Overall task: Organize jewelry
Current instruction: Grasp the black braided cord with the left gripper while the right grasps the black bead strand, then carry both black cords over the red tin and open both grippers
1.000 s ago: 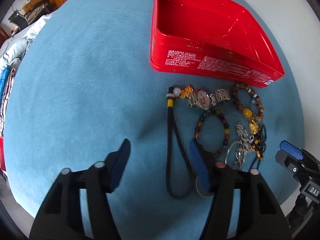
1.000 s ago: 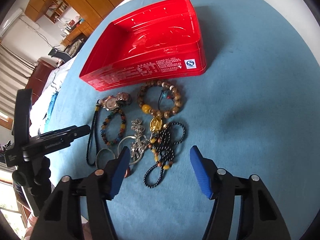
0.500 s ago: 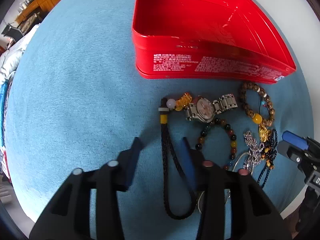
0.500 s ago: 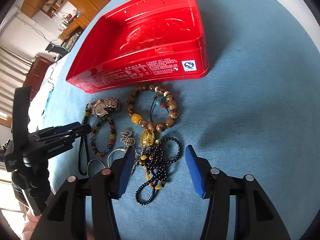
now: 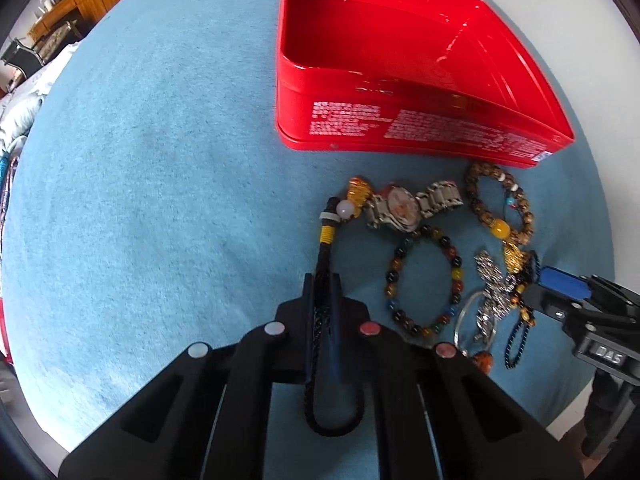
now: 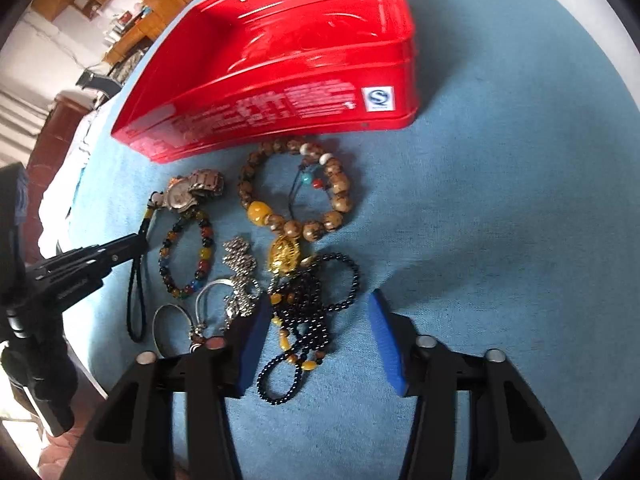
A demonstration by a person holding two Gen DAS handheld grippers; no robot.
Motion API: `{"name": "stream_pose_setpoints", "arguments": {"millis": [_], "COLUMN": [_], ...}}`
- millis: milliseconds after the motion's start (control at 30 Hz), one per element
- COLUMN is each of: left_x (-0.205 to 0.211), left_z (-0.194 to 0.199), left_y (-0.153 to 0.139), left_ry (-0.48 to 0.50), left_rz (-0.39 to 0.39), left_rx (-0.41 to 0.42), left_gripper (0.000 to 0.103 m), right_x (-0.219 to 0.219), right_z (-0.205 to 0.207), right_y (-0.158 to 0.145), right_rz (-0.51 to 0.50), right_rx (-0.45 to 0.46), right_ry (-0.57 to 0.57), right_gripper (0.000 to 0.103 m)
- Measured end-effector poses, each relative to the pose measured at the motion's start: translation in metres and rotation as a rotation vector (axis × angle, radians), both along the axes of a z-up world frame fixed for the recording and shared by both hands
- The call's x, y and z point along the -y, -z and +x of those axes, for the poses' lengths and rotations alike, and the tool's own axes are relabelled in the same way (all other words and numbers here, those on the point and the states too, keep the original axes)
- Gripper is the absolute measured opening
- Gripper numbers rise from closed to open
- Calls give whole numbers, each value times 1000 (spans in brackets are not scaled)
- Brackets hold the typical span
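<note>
already the left tool (image 5: 322,280) pinched the black braided cord (image 5: 320,312); the right tool (image 6: 316,336) gaped wide. best lifted straight toward the far red tin box (image 5: 400,120).

Bright daylight, soft shadows, heavy fisheye edges.

Glossy red tin box (image 5: 400,128), smooth walls, white print; blue table cloth (image 5: 160,180), matt, fuzzy nap; silver metal wristwatch (image 5: 404,206), polished links; black braided cord lanyard (image 5: 320,312), matt, yellow wrapping; multicoloured glass-like bead bracelet (image 6: 188,256), shiny; brown wooden bead bracelet (image 6: 296,188), grained, with glossy amber bead; black bead strand (image 6: 308,316), small, glossy; gold-coloured charm (image 6: 284,258), bright; black plastic gripper bodies, matt, with blue pads (image 6: 386,346)
</note>
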State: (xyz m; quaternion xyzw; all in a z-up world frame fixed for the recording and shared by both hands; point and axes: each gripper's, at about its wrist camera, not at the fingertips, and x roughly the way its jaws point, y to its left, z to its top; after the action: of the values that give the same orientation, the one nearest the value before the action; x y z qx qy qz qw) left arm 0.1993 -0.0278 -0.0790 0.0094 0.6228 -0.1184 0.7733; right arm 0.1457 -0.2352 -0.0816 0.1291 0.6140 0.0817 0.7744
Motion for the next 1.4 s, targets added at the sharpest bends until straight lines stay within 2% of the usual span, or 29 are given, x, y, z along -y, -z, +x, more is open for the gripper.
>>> {"name": "stream_pose_setpoints", "arguments": {"millis": [100, 200, 300, 400, 433, 467, 567, 733, 933, 1233, 1400], "left_x": [-2, -12, -18, -22, -22, -23, -23, -14, -5, 7, 19], "left_z": [-8, -16, -27, -35, -38, -24, -27, -37, -28, -3, 34], "left_y": [-6, -17, -24, -33, -38, -35, -53, -78, -93, -143, -155], "left_ry": [4, 4, 5, 7, 8, 10, 21, 41, 54, 72, 51], "left_rz": [-24, -43, -56, -66, -72, -77, -95, -119, -144, -209, -243], "left_rx": [11, 22, 32, 49, 60, 69, 112, 155, 190, 314, 370], "left_gripper": [5, 5, 5, 5, 5, 5, 4, 2, 2, 2, 2], "right_x": [-6, -9, -4, 5, 8, 10, 19, 23, 25, 34, 34], "right_z": [-6, -14, -22, -33, -37, -40, -46, -51, -36, 11, 53], "right_y": [2, 2, -1, -15, -21, -29, -53, -71, -106, -144, -145], "right_rz": [7, -7, 28, 48, 50, 50, 50, 72, 92, 130, 135], "right_rx": [9, 43, 56, 97, 116, 134, 198, 243, 328, 410, 420], "right_ry": [-27, -46, -41, -34, -31, -29, -15, -1, 16, 29, 41], "right_gripper": [22, 18, 14, 9, 3, 3, 3, 3, 3, 3, 3]}}
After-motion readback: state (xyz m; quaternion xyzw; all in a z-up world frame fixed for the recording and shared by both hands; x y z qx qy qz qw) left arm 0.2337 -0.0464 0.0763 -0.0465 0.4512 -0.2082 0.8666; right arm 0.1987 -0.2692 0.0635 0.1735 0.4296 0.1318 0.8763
